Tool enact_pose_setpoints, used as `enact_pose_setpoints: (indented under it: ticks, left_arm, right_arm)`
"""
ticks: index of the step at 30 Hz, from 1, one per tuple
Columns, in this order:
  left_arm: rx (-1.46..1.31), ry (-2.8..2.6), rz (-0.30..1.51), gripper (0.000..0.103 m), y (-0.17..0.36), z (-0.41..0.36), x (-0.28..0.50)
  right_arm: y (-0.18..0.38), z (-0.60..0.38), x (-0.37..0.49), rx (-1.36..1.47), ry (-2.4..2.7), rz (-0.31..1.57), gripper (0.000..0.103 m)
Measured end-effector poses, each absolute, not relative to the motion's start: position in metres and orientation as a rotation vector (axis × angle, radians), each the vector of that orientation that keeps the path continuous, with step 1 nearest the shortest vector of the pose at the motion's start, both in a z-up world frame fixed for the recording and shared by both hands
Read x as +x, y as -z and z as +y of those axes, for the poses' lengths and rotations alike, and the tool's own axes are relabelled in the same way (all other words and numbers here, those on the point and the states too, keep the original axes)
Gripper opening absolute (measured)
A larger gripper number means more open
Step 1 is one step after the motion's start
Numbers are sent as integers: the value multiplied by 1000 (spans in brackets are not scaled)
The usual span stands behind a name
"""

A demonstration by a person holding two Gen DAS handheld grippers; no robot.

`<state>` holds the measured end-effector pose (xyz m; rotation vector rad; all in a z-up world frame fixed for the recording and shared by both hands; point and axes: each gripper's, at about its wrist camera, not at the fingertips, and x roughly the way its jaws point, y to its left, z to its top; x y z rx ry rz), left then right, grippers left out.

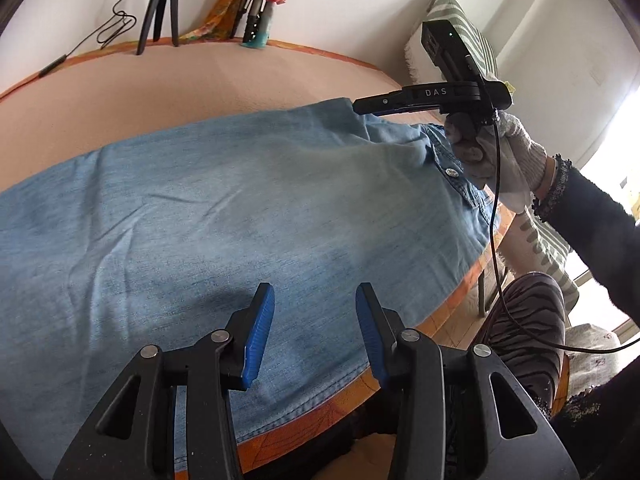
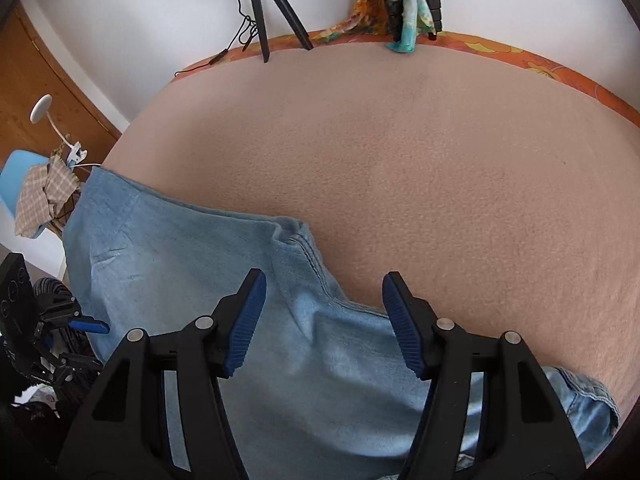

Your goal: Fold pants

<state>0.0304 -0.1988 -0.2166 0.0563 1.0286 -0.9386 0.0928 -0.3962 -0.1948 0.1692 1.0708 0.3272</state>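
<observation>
The pants (image 1: pixel 240 208) run past the left wrist view's left edge, so their leg ends are unseen. The right gripper (image 1: pixel 360 106) shows side-on there, its jaw gap unreadable. A gloved hand (image 1: pixel 500 160) covers the waistband's end.

Light blue denim pants (image 1: pixel 224 208), faded paler in patches, cover a salmon-pink bench cloth (image 2: pixel 440 168) edged with an orange floral border (image 2: pixel 540 66). At three o'clock in the left view: grey-white knitted glove (image 1: pixel 508 160), green-and-white striped cushion (image 1: pixel 460 24). Both tongs are black with blue ribbed pads (image 2: pixel 248 320).
</observation>
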Motion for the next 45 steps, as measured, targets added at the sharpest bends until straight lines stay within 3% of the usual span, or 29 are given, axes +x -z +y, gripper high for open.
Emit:
enact_pose_setpoints:
  ticks: [2, 3, 6, 10, 11, 13, 15, 20, 28, 35, 36, 37, 38, 39, 42, 45]
  left_arm:
    - [63, 937, 1028, 41, 218, -197, 29]
    - [67, 937, 1028, 41, 218, -197, 29]
    - [79, 938, 1025, 41, 219, -196, 26]
    - [75, 931, 1036, 41, 222, -195, 24]
    - [77, 931, 1036, 41, 222, -195, 24]
    - [72, 931, 1040, 41, 224, -194, 25]
    - [59, 935, 1042, 41, 224, -194, 27]
    - [61, 941, 1036, 41, 225, -195, 27]
    - [52, 945, 1040, 45, 225, -197, 26]
    - [76, 939, 1045, 45, 224, -199, 26]
    - [74, 938, 1045, 46, 223, -200, 27]
    - [75, 938, 1044, 46, 223, -200, 27]
    - [77, 937, 1042, 46, 223, -200, 27]
    - [79, 936, 1040, 46, 223, -200, 27]
    - [78, 939, 1037, 46, 224, -201, 28]
    - [78, 944, 1035, 46, 224, -201, 28]
  right_arm:
    - [198, -385, 103, 160, -353, 1085, 16]
    - [201, -381, 106, 147, -352, 1107, 9]
    - [201, -381, 121, 82, -264, 1085, 4]
    - [203, -394, 134, 144, -226, 1120, 4]
    - [197, -398, 131, 160, -237, 1119, 7]
    - [181, -416, 118, 183, -229, 1085, 26]
    - [161, -445, 95, 207, -181, 1011, 62]
    - [151, -539, 26, 336, -17, 922, 82]
    - [212, -617, -27, 588, 58, 908, 83]
    - [229, -599, -26, 670, -83, 873, 85]
    - [230, -595, -26, 657, -79, 877, 79]
    - [229, -592, -27, 651, -73, 876, 50]
    - [231, -589, -27, 676, -92, 890, 33]
    - [232, -587, -28, 704, -86, 902, 24]
    - [211, -573, -38, 663, 3, 873, 14]
    - [183, -572, -52, 604, 101, 847, 12]
